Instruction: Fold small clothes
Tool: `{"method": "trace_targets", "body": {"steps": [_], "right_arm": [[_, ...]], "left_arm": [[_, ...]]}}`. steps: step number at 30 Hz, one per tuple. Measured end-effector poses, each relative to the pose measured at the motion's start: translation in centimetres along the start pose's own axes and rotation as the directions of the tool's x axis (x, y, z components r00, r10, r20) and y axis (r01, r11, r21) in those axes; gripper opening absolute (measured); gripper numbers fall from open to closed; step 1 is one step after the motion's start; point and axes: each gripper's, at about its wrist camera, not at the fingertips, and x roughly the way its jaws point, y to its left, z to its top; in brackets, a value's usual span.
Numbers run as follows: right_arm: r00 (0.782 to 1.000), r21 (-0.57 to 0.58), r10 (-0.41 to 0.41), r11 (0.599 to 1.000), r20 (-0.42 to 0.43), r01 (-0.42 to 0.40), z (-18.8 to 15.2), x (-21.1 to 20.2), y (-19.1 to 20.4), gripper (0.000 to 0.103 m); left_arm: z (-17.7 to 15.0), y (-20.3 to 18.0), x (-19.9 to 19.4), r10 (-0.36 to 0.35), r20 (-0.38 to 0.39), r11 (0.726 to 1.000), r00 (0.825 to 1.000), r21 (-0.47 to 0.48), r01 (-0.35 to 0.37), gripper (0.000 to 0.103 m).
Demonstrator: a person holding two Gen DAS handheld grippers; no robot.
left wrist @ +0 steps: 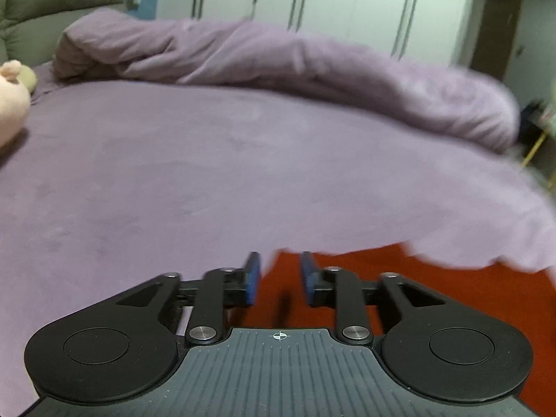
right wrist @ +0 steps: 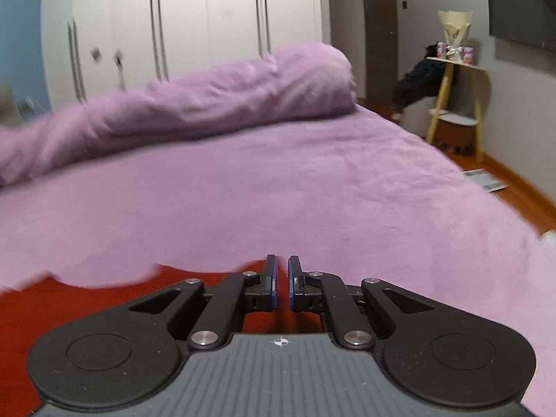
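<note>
Purple plush bedsheet (left wrist: 208,173) fills both views, with one rolled purple plush duvet (left wrist: 278,59) along its far side and white wardrobe doors (left wrist: 347,0) behind. At the sheet's left edge lies one pink plush toy (left wrist: 10,111).

One flat red fabric garment (left wrist: 347,278) lies on the sheet's near edge, under both tools. The left gripper (left wrist: 279,278) stands released, jaws apart over the red cloth and gripping nothing. The right gripper (right wrist: 282,283) is nearly clenched, a thin gap left, nothing visible between its pads.

Likely risks: pinching the sheet along with the garment, or the right gripper's narrow gap sliding off the hem.
</note>
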Motion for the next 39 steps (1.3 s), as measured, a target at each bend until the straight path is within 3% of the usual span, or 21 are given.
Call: {"method": "trace_targets", "body": {"steps": [2, 3, 4, 5, 6, 7, 9, 11, 13, 16, 19, 25, 26, 29, 31, 35, 39], "right_arm": [[0.986, 0.044, 0.167, 0.985, 0.008, -0.167, -1.1, -1.5, 2.0, 0.010], [0.962, 0.067, 0.274, 0.960, -0.009, -0.272, -1.9, -1.9, 2.9, 0.010], [0.912, 0.111, 0.408, 0.909, -0.050, -0.401, -3.1, -2.0, 4.3, 0.010], [0.865, 0.151, 0.494, 0.865, -0.089, -0.478, -4.2, -1.7, 5.4, 0.010], [0.837, 0.175, 0.534, 0.841, -0.118, -0.512, -5.2, -1.4, 6.3, 0.010], [0.825, 0.174, 0.546, 0.835, -0.148, -0.521, -6.5, -1.0, 7.3, 0.010], [0.855, 0.104, 0.499, 0.866, -0.139, -0.489, -7.5, -0.8, 7.5, 0.010], [0.909, 0.062, 0.396, 0.918, -0.126, -0.392, -7.2, -0.3, 5.5, 0.009], [0.943, 0.085, 0.317, 0.947, -0.106, -0.309, -6.5, 0.4, 2.1, 0.000], [0.977, 0.119, 0.208, 0.972, -0.055, -0.201, -5.7, 0.3, -3.0, 0.000], [0.985, 0.148, 0.170, 0.975, -0.029, -0.164, -5.7, -0.1, -4.9, 0.000], [0.995, 0.031, 0.085, 0.996, -0.051, -0.084, -5.2, -0.3, -2.5, 0.000], [0.995, 0.019, 0.082, 0.997, -0.051, -0.081, -4.7, -0.4, -1.7, 0.005], [0.989, -0.061, 0.144, 0.988, -0.012, -0.145, -3.4, -1.3, 1.0, 0.006], [0.981, -0.116, 0.190, 0.975, -0.030, -0.192, -3.0, -0.8, 3.1, 0.006], [0.975, -0.232, 0.163, 0.953, -0.153, -0.196, -3.6, 2.6, 6.0, 0.005], [0.987, -0.269, 0.117, 0.953, -0.106, -0.142, -3.3, 3.8, 5.1, 0.004]], "left_arm": [[-0.9, -1.0, -0.7, -0.103, 0.006, 0.994, 0.995, -0.047, 0.104, 0.055], [-1.6, -1.7, -0.6, -0.154, -0.008, 0.986, 0.988, -0.068, 0.153, 0.055], [-2.2, -2.4, -0.1, -0.174, -0.026, 0.982, 0.984, -0.084, 0.172, 0.055], [-3.0, -3.0, 0.6, -0.172, -0.055, 0.982, 0.984, -0.089, 0.167, 0.055], [-3.7, -3.4, 1.3, -0.155, -0.074, 0.986, 0.985, -0.080, 0.149, 0.055], [-4.2, -3.6, 1.9, -0.116, -0.085, 0.992, 0.990, -0.056, 0.112, 0.053], [-4.7, -3.5, 2.2, -0.078, -0.072, 0.997, 0.994, -0.009, 0.077, 0.051], [-4.8, -3.1, 2.1, -0.054, -0.054, 0.998, 0.997, 0.031, 0.056, 0.051], [-4.7, -2.5, 2.1, -0.009, -0.043, 0.998, 0.999, 0.059, 0.012, 0.052], [-4.8, -1.0, 2.6, 0.034, -0.045, 0.999, 0.998, 0.008, -0.033, 0.052], [-4.6, 0.3, 2.8, 0.042, -0.050, 0.999, 0.998, -0.029, -0.043, 0.053], [-4.2, 0.2, 2.3, 0.060, -0.080, 0.998, 0.995, 0.012, -0.060, 0.056], [-4.0, 0.1, 2.2, 0.065, -0.086, 0.998, 0.994, 0.001, -0.066, 0.057], [-3.5, -0.8, 2.2, 0.071, -0.085, 0.997, 0.994, -0.002, -0.071, 0.064], [-3.2, -1.5, 2.7, 0.077, -0.082, 0.997, 0.994, 0.018, -0.076, 0.064], [-2.9, -2.4, 4.3, 0.098, -0.087, 0.994, 0.991, 0.061, -0.092, 0.066], [-2.4, -2.2, 5.8, 0.125, -0.084, 0.990, 0.989, 0.072, -0.120, 0.066]]}}
